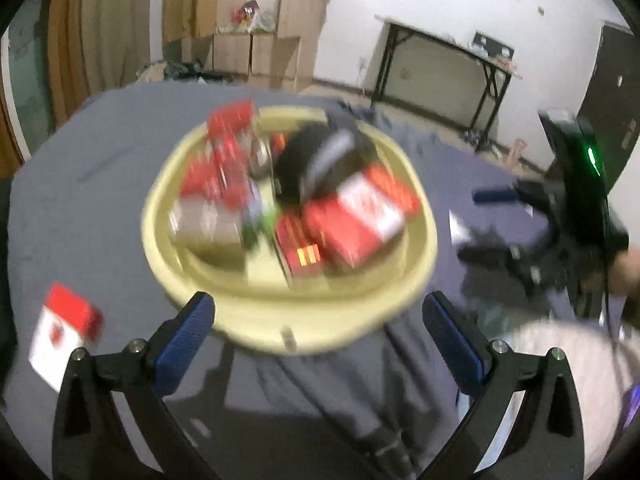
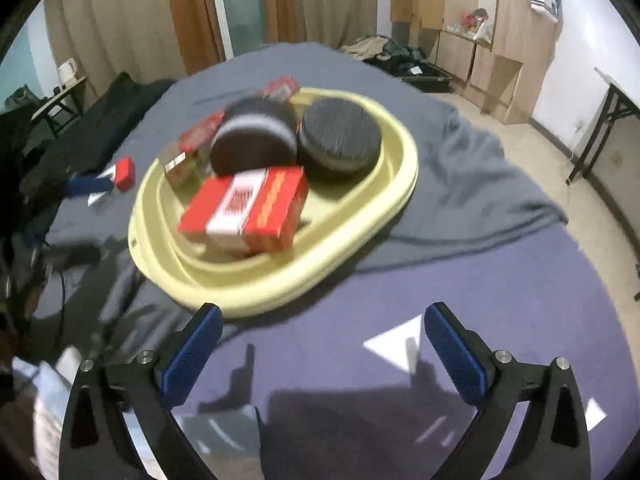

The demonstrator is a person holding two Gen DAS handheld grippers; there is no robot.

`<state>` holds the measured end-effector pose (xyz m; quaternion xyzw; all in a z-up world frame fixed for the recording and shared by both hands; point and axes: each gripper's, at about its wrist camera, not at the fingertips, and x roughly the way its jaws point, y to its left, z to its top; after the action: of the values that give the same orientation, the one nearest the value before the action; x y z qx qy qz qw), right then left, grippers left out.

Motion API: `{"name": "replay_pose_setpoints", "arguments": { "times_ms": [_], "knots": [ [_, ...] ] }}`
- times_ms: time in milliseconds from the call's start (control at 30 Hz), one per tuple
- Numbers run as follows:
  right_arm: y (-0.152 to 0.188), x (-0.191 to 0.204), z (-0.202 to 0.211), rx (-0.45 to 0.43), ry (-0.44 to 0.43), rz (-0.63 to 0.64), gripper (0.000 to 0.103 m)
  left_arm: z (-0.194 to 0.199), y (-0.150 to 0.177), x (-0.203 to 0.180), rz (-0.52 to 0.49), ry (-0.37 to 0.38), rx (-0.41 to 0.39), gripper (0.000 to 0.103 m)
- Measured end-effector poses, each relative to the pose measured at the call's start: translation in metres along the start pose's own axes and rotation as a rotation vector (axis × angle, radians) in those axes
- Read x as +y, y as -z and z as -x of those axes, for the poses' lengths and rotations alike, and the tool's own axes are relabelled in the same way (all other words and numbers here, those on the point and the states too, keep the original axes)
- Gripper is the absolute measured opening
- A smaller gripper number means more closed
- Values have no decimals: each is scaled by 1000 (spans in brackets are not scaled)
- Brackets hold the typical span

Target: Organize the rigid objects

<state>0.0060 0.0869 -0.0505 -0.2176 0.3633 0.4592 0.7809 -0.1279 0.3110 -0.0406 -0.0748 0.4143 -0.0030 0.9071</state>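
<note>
Both tools spread, empty: left tool [image 1: 318,334], right tool [image 2: 322,340]. Loose red-and-white box [image 1: 66,326] left of yellow basin [image 1: 240,326], nearest left tool.

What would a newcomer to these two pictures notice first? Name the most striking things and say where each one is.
A pale yellow basin on the grey-blue cloth draws the eye first, heaped with red and white boxes at the front and two dark round tins behind. One red and white box lies alone on the cloth outside the basin. Both the left gripper and the right gripper stand open and empty just short of the basin's near rim.
</note>
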Motion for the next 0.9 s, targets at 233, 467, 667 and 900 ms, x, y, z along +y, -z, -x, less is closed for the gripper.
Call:
{"name": "replay_pose_setpoints", "arguments": {
  "times_ms": [233,467,667,900],
  "knots": [
    [4,12,-47,56,12,130,103,-40,13,-11,18,-173,53,103],
    [4,19,-68,-19,-1,163,103,-64,16,-7,44,-199,49,103],
    [2,22,-73,-29,23,178,103,-60,14,-10,46,-204,51,103],
    [6,23,-66,-27,3,163,103,-65,14,-8,52,-197,54,103]
  ]
}}
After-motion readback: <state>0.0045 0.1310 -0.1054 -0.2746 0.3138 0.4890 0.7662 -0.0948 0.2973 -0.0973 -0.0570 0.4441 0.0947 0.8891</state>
